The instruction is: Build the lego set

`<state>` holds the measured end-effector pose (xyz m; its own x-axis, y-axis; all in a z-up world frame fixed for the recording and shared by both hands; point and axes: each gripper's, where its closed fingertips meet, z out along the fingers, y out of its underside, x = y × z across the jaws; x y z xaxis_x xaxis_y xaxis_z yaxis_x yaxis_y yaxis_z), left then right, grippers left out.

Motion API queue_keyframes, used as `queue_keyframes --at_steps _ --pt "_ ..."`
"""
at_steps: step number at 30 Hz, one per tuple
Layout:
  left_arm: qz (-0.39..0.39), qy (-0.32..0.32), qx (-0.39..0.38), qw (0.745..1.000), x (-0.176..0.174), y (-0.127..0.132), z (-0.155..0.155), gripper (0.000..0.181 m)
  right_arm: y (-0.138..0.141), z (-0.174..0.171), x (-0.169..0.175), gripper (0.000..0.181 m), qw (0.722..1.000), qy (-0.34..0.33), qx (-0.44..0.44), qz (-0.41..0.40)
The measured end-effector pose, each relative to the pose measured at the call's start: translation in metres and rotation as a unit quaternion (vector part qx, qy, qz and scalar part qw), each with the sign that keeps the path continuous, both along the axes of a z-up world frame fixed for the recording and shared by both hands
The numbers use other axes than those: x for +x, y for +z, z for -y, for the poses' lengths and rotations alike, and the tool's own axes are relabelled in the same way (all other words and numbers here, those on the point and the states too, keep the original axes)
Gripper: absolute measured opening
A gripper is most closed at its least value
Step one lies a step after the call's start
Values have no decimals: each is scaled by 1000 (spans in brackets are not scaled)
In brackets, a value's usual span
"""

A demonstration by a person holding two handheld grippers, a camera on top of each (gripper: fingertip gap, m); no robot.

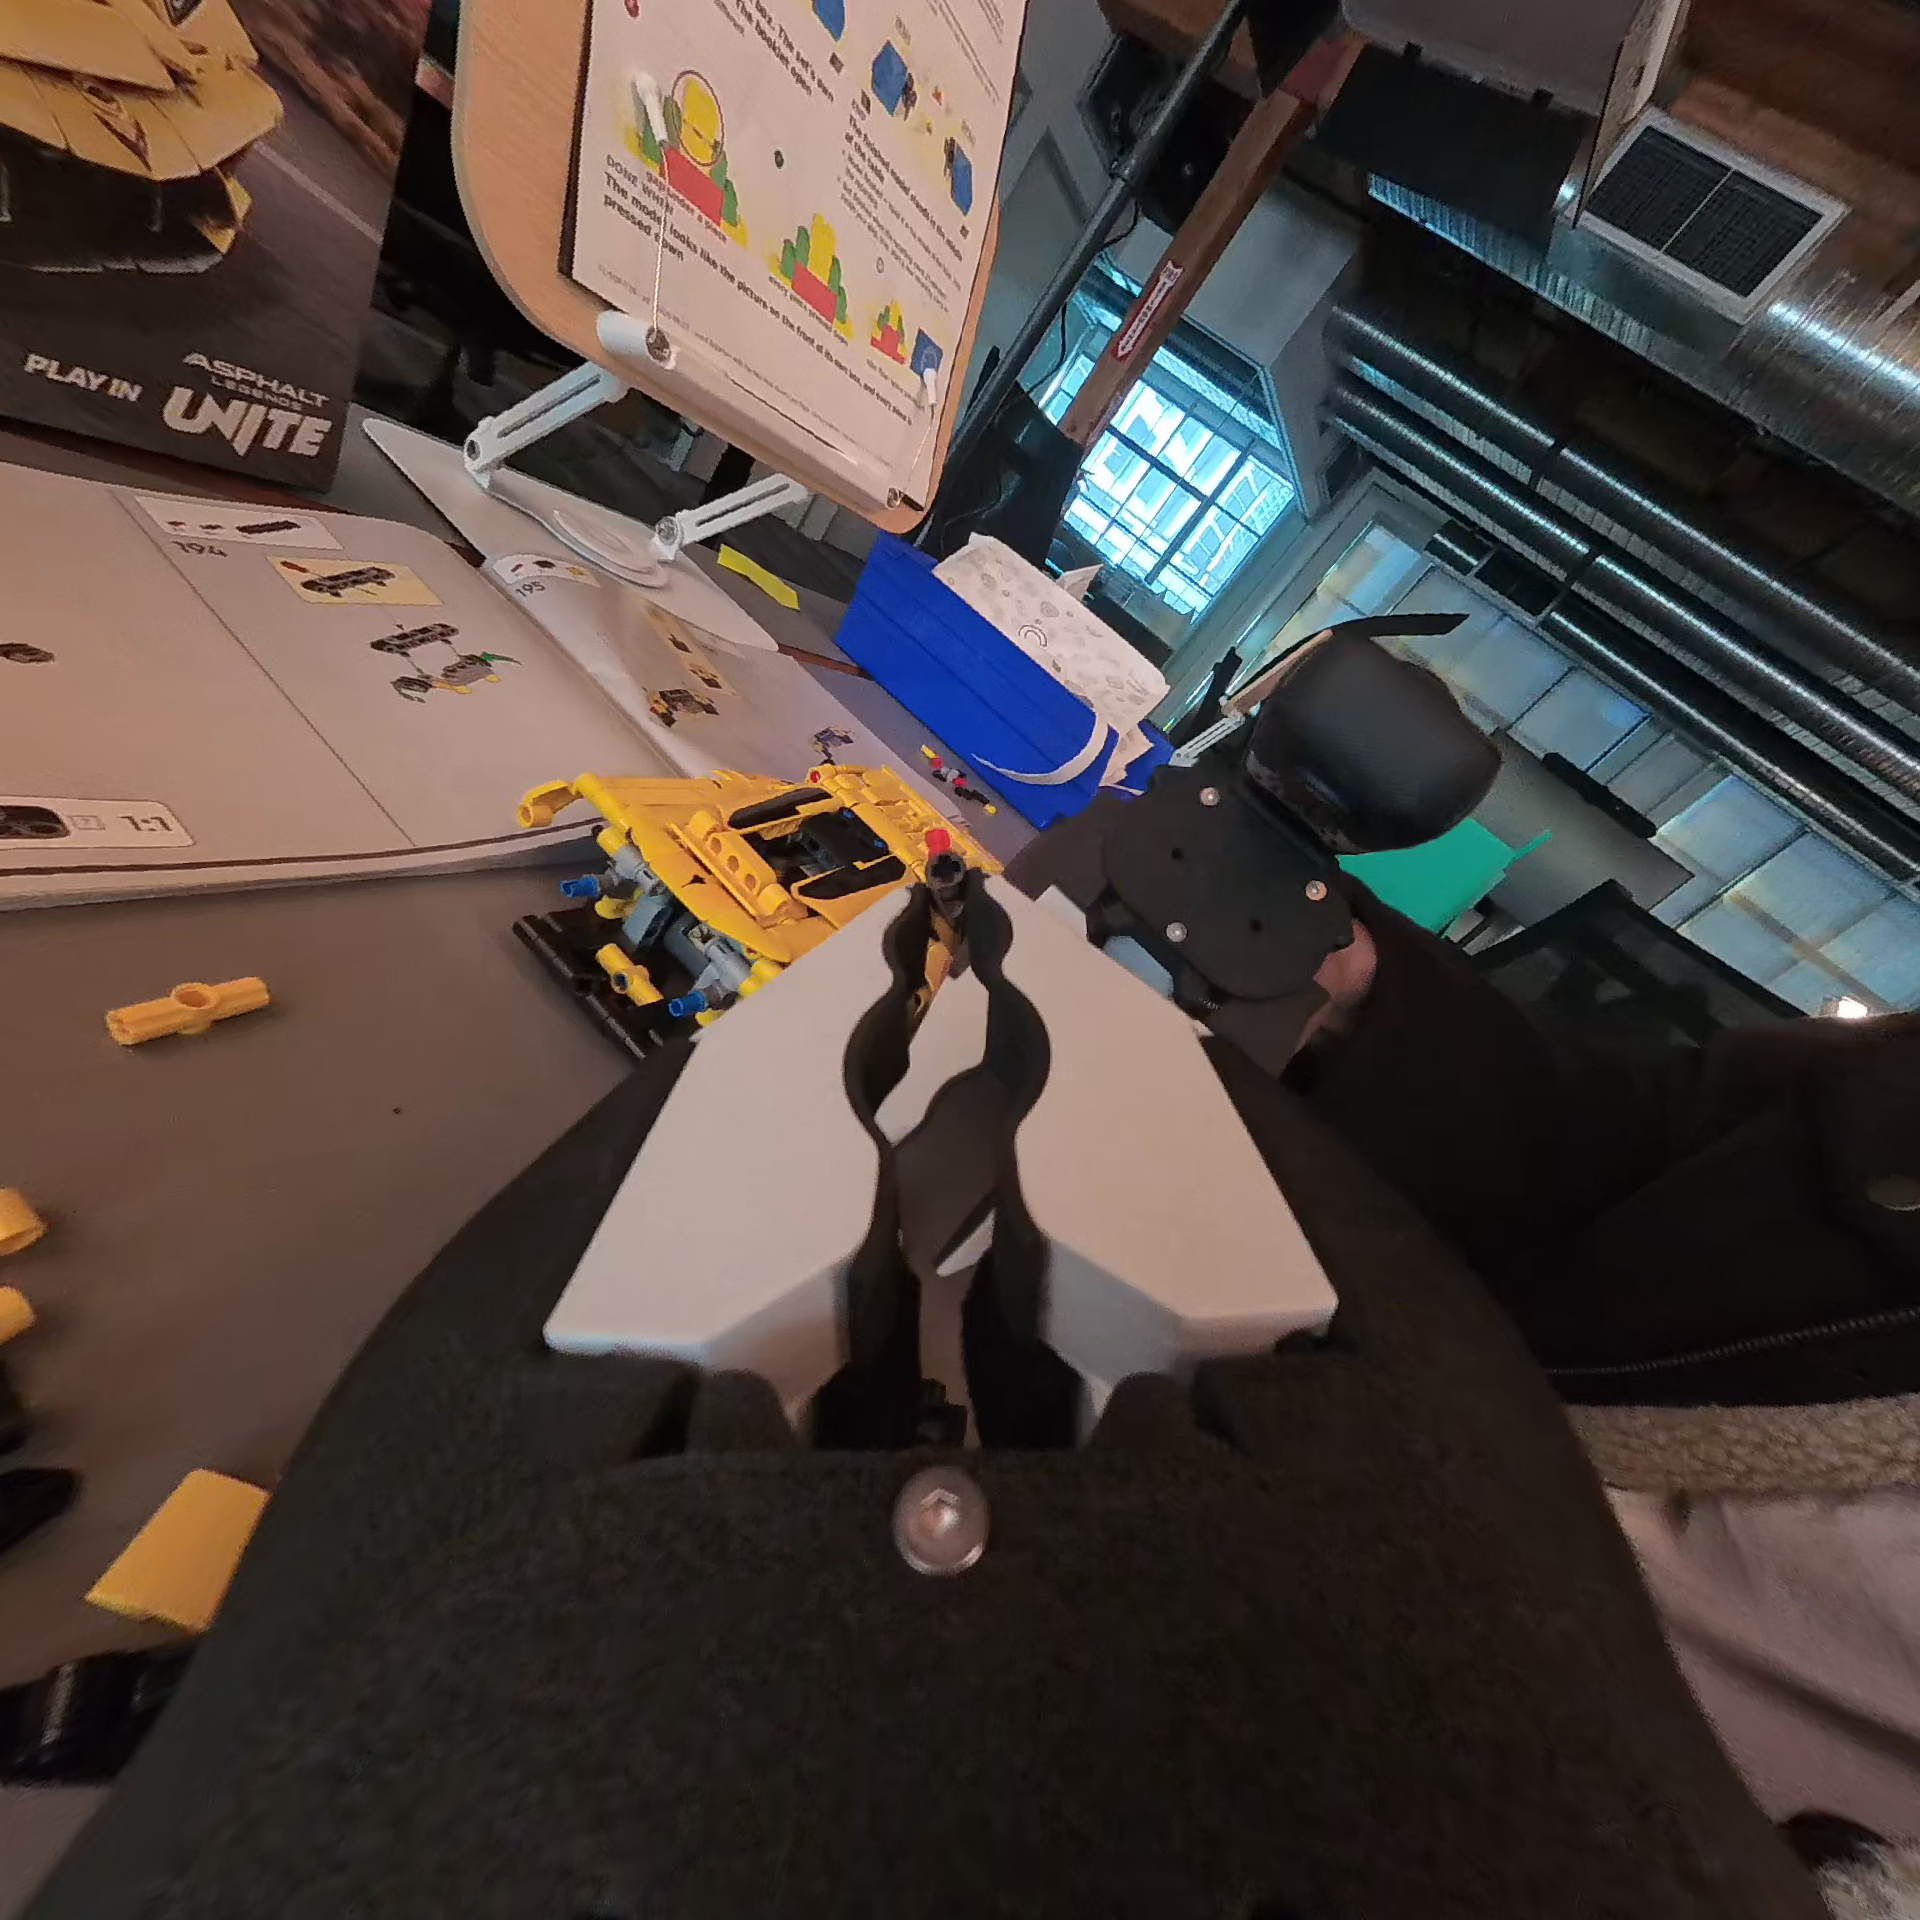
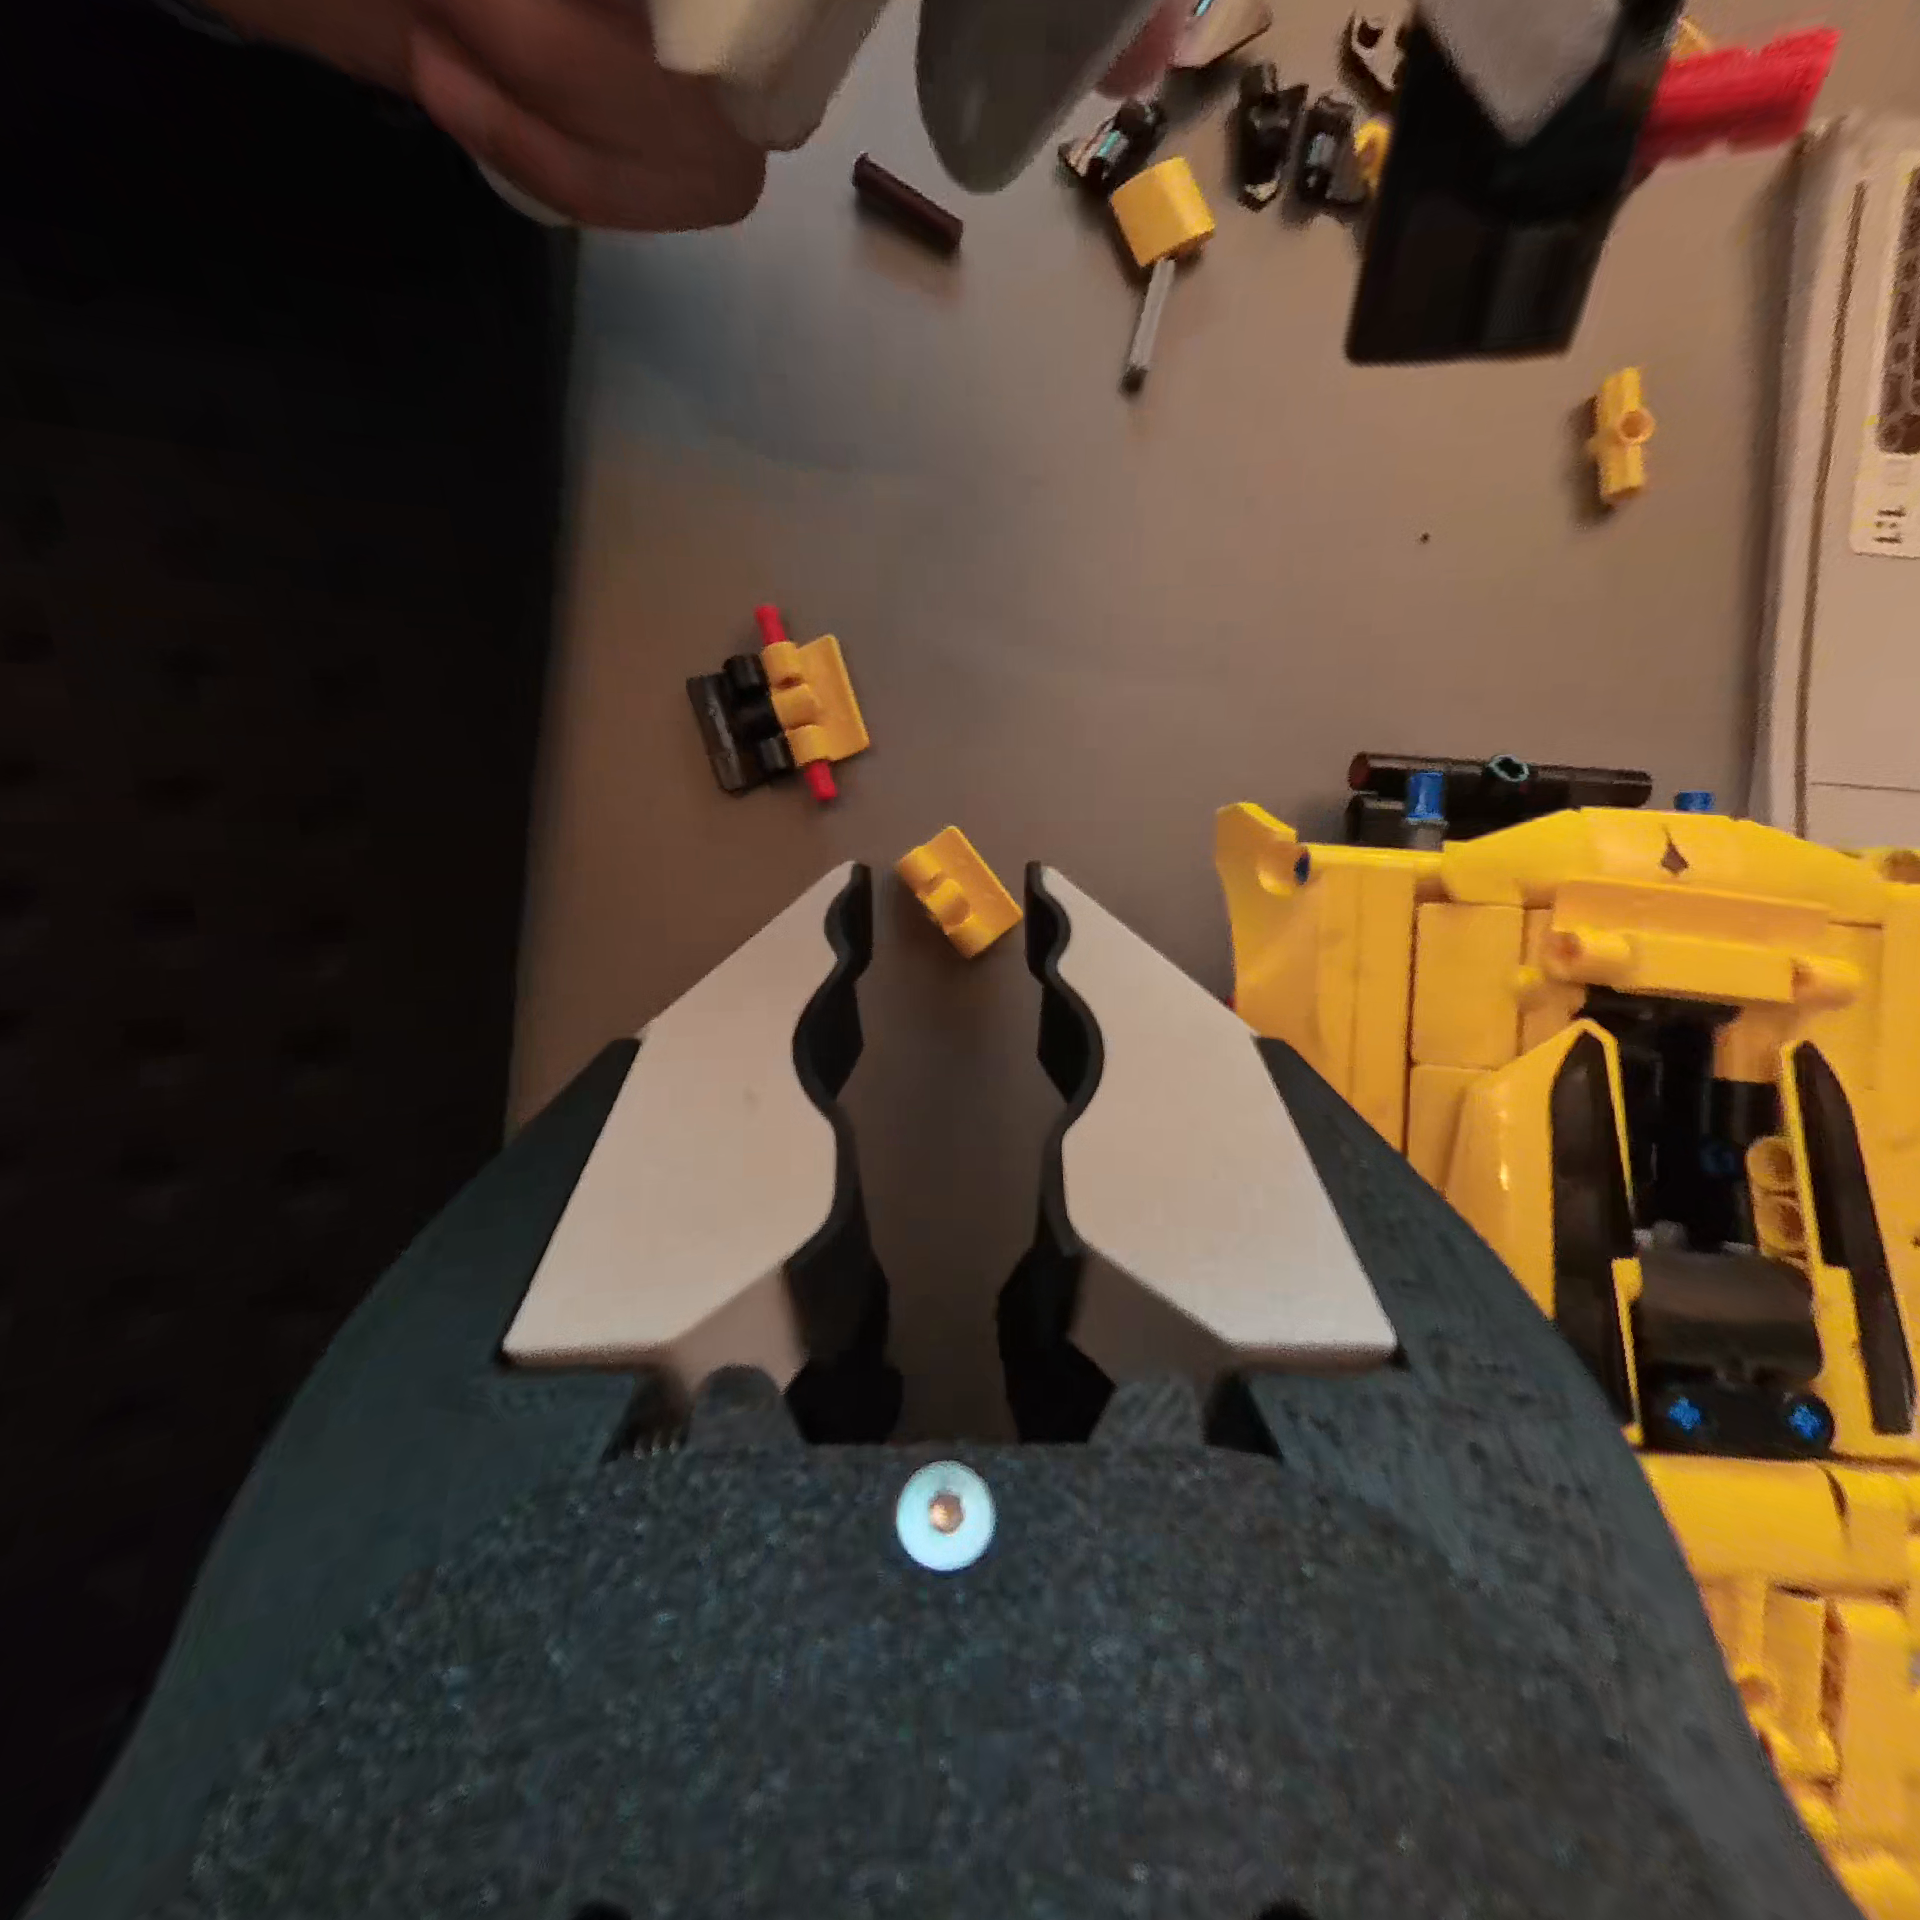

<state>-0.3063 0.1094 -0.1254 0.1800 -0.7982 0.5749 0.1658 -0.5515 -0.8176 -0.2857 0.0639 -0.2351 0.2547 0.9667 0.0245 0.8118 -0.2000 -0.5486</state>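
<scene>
Closest to the lens in the left wrist view, the left tool (image 1: 948, 883) is pinching its wavy black pads together on a small dark pin with a red tip (image 1: 940, 860), lifted above the grey tabletop (image 1: 343, 1122). Just beyond that tip, the yellow lego car (image 1: 748, 883) is sitting on the tabletop, partly built, with blue pins showing along its near side. An open instruction booklet (image 1: 260, 707) is lying behind the car, and a yellow cross-shaped connector (image 1: 189, 1006) is resting on the tabletop to the left of the car. Farther behind the car, a stand with a printed sheet (image 1: 769, 208) is leaning upright, and a blue box (image 1: 956, 675) is lying to the right of it. The right tool's black body is showing just right of the car. In the right wrist view, the right tool (image 2: 948, 894) is hovering over the tabletop (image 2: 1143, 623) with its jaws narrowly apart and gripping nothing; a small yellow hinge piece (image 2: 956, 889) is lying on the tabletop in line with the gap at its tips. The lego car (image 2: 1558, 1039) is filling the space right of the tool. Left of the car and beyond the hinge piece, a small black-and-yellow assembly with a red axle (image 2: 779, 707) is lying alone. At the top, far beyond the car, loose parts are scattered near a blurred hand (image 2: 582, 114).
</scene>
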Motion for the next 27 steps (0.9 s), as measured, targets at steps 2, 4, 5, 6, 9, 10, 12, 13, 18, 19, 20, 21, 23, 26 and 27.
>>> queue_keyframes --at_steps 2,4,5,6,9,10,12,13,18,19,20,21,23,26,27 --pt "-3 -3 1 1000 1 -1 1 6 -2 2 1 29 1000 8 8 10" --pt "-4 -4 2 1000 2 -1 1 6 -7 11 3 29 1000 16 -5 20" --pt "-4 -5 1 1000 2 -1 2 6 -10 16 5 28 999 17 -13 25" --pt "-4 -5 0 1000 2 -1 2 6 -10 20 5 25 999 16 -21 21" --pt "-4 -3 1 1000 2 -1 1 6 -3 33 5 21 999 15 -44 1" --pt "-3 -4 -1 1000 2 -1 1 6 1 31 6 22 999 9 -38 -4" --pt "-4 -6 -3 1000 2 -2 1 6 6 25 9 22 999 -18 -33 -16" --pt "-4 -5 -2 1000 2 -2 1 6 7 23 9 23 998 -37 -48 -26" --pt "-2 -6 -5 1000 2 -2 1 6 1 25 6 26 986 -111 -110 -50" --pt "-1 -6 -5 1000 2 -2 1 6 -2 26 6 27 985 -120 -114 -47" --pt "-1 -8 -6 1000 2 -2 2 6 -5 27 6 28 985 -125 -112 -38" --pt "-1 -9 -7 1000 3 -2 2 6 -8 27 5 28 986 -125 -103 -30" --pt "-2 -9 -7 1000 3 -3 2 6 -10 28 4 25 990 -120 -79 -13" --pt "-2 -9 -7 1000 2 -3 2 6 -12 28 4 23 993 -108 -36 20" --pt "-2 -9 -7 1000 3 -3 2 6 -13 27 5 21 994 -101 -18 33"
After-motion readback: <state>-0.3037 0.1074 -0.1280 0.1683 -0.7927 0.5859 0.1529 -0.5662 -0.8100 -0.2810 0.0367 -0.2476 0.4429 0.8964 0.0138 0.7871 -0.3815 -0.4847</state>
